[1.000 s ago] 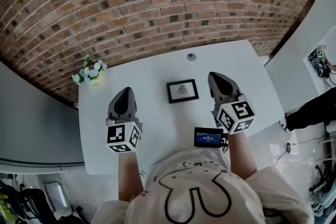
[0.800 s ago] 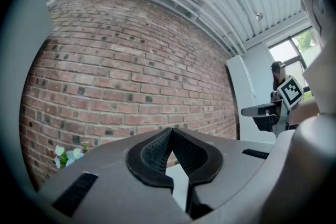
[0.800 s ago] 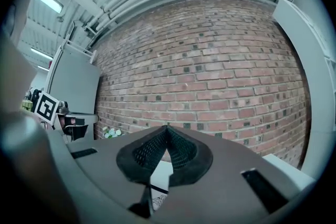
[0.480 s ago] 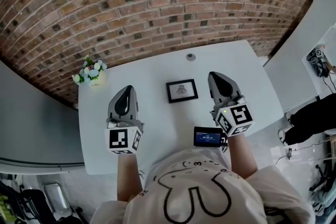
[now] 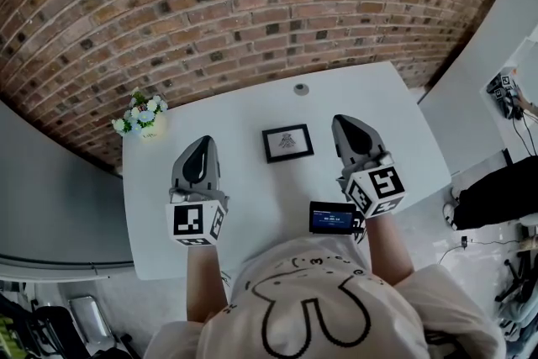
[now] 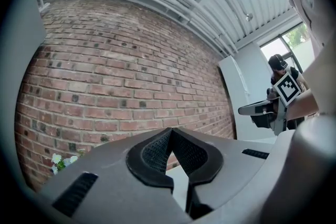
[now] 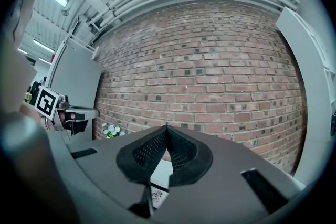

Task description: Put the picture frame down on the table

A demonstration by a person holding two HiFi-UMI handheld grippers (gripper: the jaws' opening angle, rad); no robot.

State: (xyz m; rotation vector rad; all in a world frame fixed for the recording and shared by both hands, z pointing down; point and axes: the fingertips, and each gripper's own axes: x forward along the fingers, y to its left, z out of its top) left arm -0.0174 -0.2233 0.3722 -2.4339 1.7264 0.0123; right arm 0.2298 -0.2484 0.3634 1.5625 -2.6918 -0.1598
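A small black picture frame (image 5: 287, 142) with a white mat and a dark drawing stands in the middle of the white table (image 5: 252, 197), between my two grippers. My left gripper (image 5: 199, 160) is to its left and nearer to me, shut and holding nothing. On the other side, my right gripper (image 5: 349, 133) is just as empty, with its jaws also shut. A sliver of the frame (image 7: 156, 195) peeks through the slit under the right jaws. The left gripper view shows the shut left gripper (image 6: 171, 131) aimed at the brick wall.
A small pot of white flowers (image 5: 140, 114) stands at the table's far left corner. A small round grey object (image 5: 301, 88) lies near the far edge. A dark device with a lit screen (image 5: 333, 219) sits at the near edge. A brick wall (image 5: 252, 4) rises behind.
Both grippers stay almost still. The table and frame have shifted slightly up and left in the head view as the head moved.
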